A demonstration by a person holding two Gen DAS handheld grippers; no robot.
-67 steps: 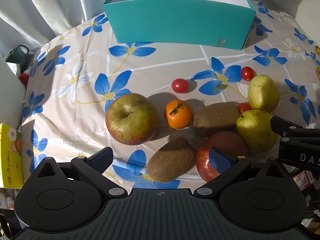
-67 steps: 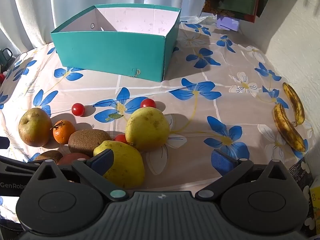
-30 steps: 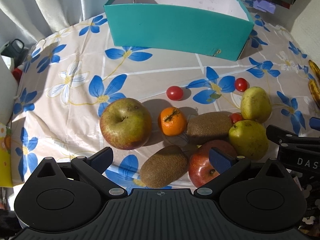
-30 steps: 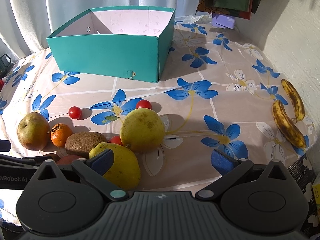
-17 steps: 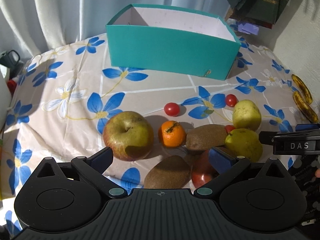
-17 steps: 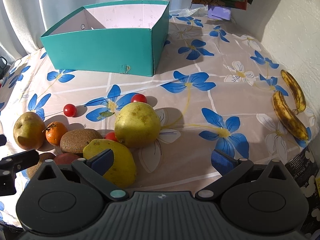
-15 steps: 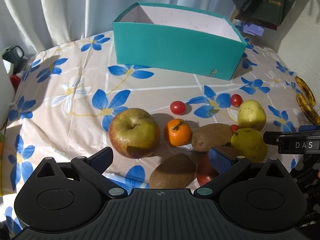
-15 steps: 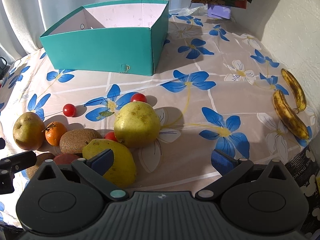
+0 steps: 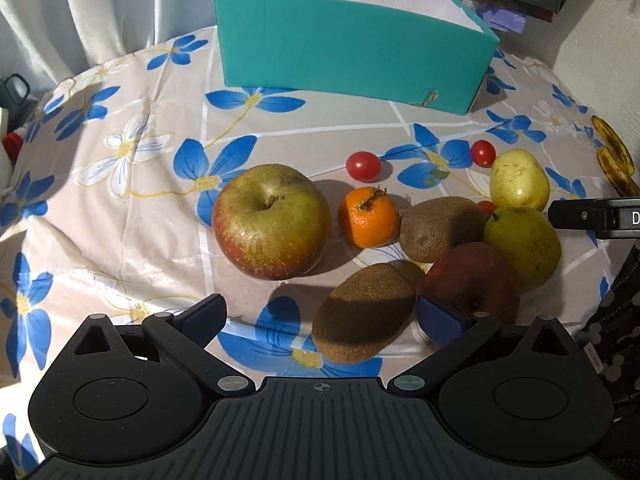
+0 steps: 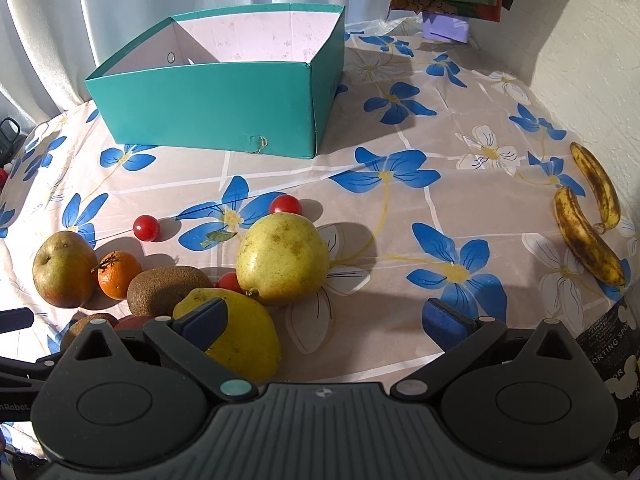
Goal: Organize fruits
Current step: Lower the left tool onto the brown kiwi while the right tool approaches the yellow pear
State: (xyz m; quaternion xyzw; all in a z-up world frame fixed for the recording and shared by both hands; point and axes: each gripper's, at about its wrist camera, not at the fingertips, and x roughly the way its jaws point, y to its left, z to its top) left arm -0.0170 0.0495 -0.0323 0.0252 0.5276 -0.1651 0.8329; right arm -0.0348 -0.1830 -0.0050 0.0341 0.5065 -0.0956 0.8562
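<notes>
1. While both tools hover over the near edge of the floral tablecloth [image 9: 132, 216], the left gripper [image 9: 320, 316] has its jaws spread wide and holds nothing; a kiwi [image 9: 364, 312] lies between its fingers, apart from both pads.
2. Beyond it sit a large apple [image 9: 272, 222], a tangerine [image 9: 369, 218], a second kiwi [image 9: 442, 229], a red apple [image 9: 472, 280] and a green pear [image 9: 522, 246]; two cherry tomatoes [image 9: 363, 166] lie farther back.
3. Likewise spread and empty, the right gripper [image 10: 324, 316] hangs near a yellow pear [image 10: 282, 258]; its left pad overlaps a lemon-yellow pear [image 10: 244, 340].
4. Behind the fruit stands the teal box [image 10: 212, 108]; two spotted bananas [image 10: 586, 240] lie well apart at the right edge.
</notes>
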